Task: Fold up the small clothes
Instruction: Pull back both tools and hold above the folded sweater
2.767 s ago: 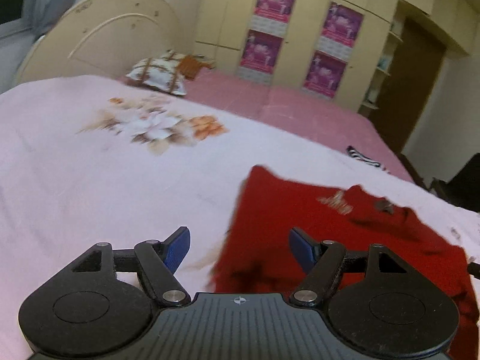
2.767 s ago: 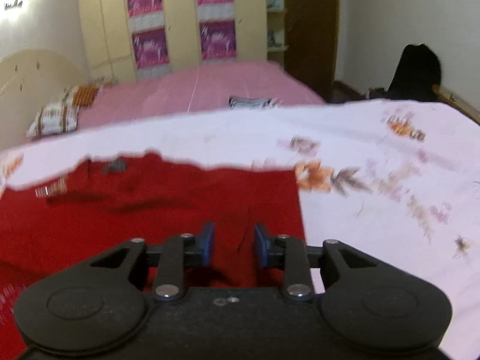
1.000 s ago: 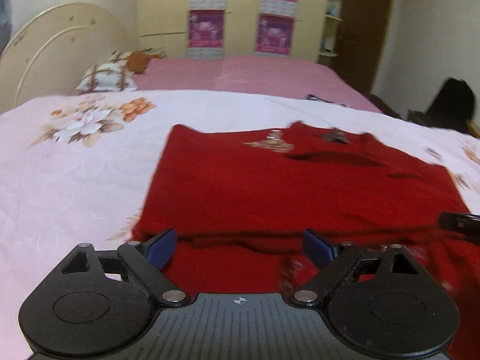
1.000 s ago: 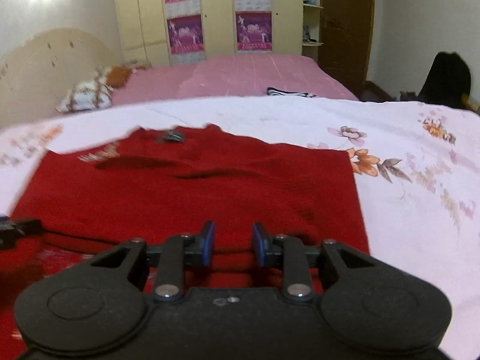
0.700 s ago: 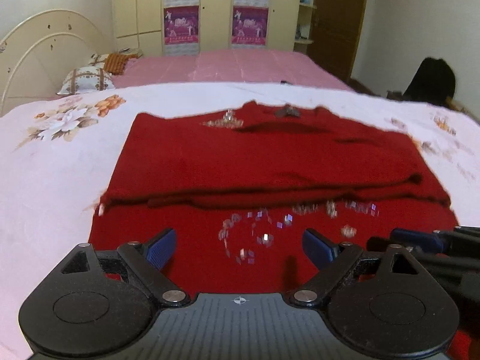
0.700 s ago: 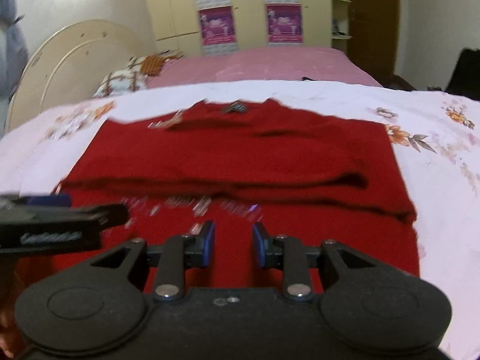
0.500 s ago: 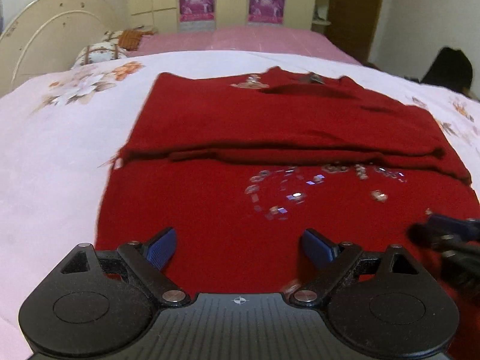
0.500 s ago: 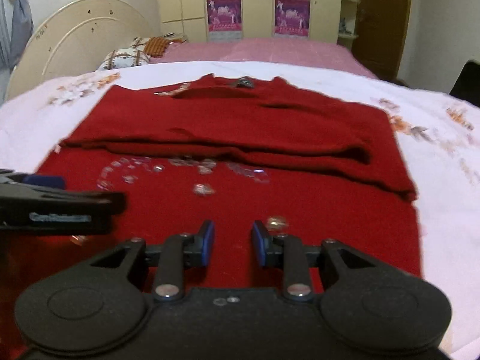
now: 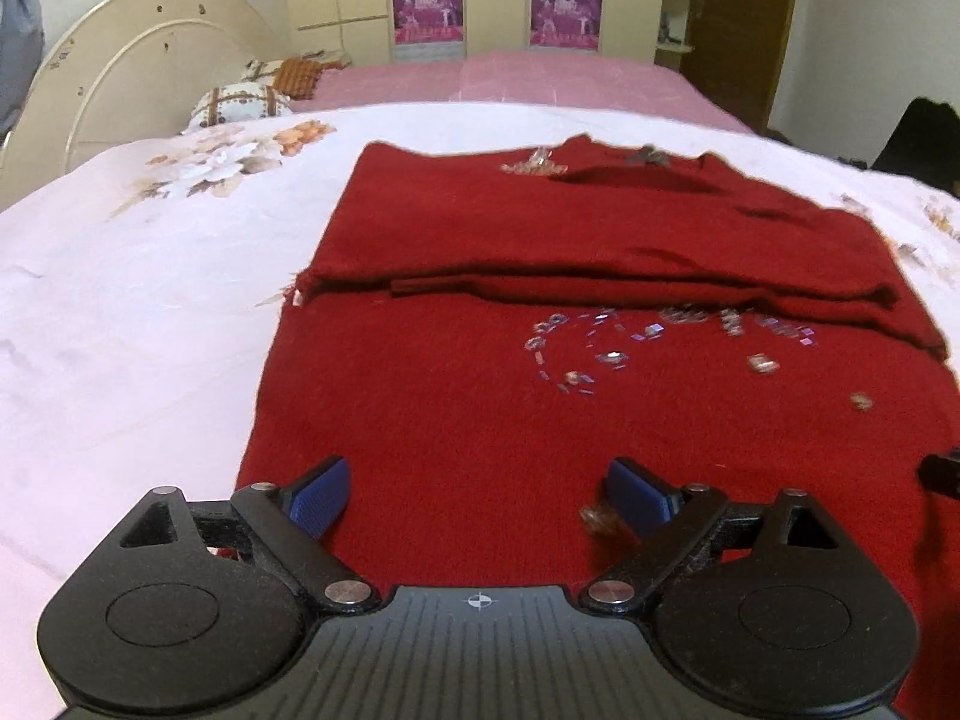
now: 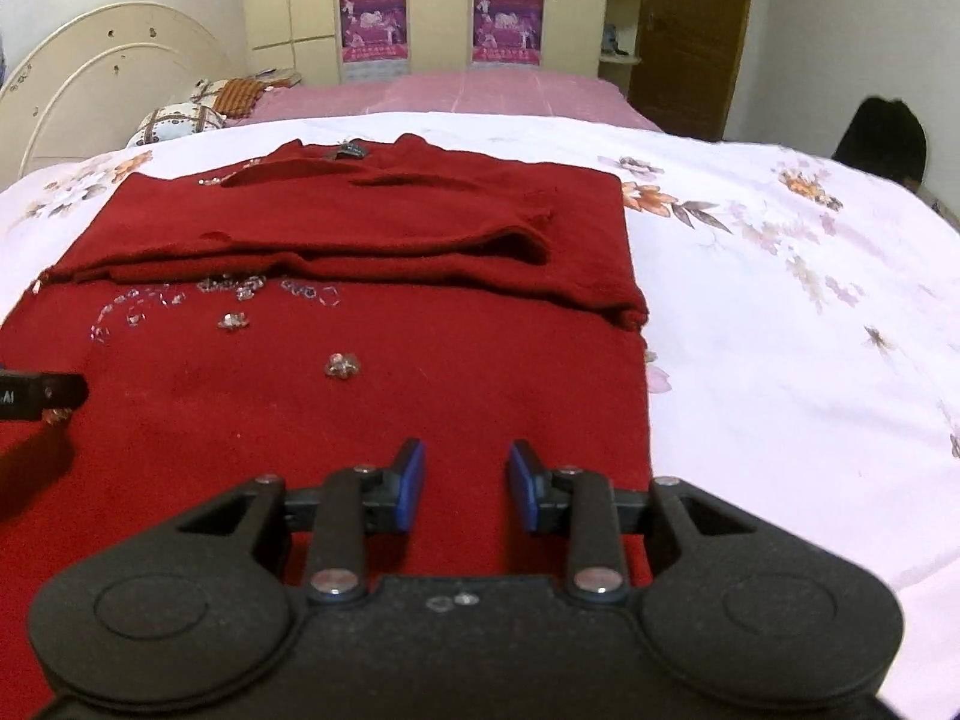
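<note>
While one red sweater lies folded, left tool gapes empty; right tool, seemingly empty, is opening.

Near hem of the red sweater hidden behind the left gripper's black body at the bottom of the frame; right side cut off by the right edge. In the right wrist view, hem likewise lost behind the right gripper, left side cut by the left edge. Sequins blurred, pattern unreadable. Lettering on the wardrobe posters too small to read. Dark shape at upper right not identifiable.
</note>
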Motion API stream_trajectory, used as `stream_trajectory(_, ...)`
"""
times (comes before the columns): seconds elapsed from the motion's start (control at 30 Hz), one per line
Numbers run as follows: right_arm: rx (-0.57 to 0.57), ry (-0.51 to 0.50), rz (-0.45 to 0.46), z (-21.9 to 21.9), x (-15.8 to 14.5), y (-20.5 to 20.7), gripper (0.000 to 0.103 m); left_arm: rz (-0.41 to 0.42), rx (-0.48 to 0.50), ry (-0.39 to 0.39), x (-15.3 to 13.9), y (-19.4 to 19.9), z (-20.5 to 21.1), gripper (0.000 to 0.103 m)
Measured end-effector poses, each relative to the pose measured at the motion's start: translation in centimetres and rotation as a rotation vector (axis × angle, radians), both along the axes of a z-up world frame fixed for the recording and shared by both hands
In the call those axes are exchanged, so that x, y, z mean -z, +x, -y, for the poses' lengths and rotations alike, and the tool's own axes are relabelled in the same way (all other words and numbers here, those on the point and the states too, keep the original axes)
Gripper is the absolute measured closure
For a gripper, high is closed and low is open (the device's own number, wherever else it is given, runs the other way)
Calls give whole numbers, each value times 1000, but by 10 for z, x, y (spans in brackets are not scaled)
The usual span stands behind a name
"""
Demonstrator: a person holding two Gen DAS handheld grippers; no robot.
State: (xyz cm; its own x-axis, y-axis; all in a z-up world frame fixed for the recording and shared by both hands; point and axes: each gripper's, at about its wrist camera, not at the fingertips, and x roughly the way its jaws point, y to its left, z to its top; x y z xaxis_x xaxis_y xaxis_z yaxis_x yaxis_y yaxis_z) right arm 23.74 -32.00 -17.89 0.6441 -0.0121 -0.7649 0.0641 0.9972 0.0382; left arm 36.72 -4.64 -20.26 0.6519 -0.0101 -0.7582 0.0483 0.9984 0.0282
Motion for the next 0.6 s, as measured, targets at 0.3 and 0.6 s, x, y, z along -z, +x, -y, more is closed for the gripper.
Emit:
stream_trajectory(0.3,-131,151,21,-26,-10,-23,70,11,28,-41,-11,-46,9,11)
stream_trajectory(0.6,-253,58,16,-50,2,-46,70,-43,31,33,16,-70,12,0)
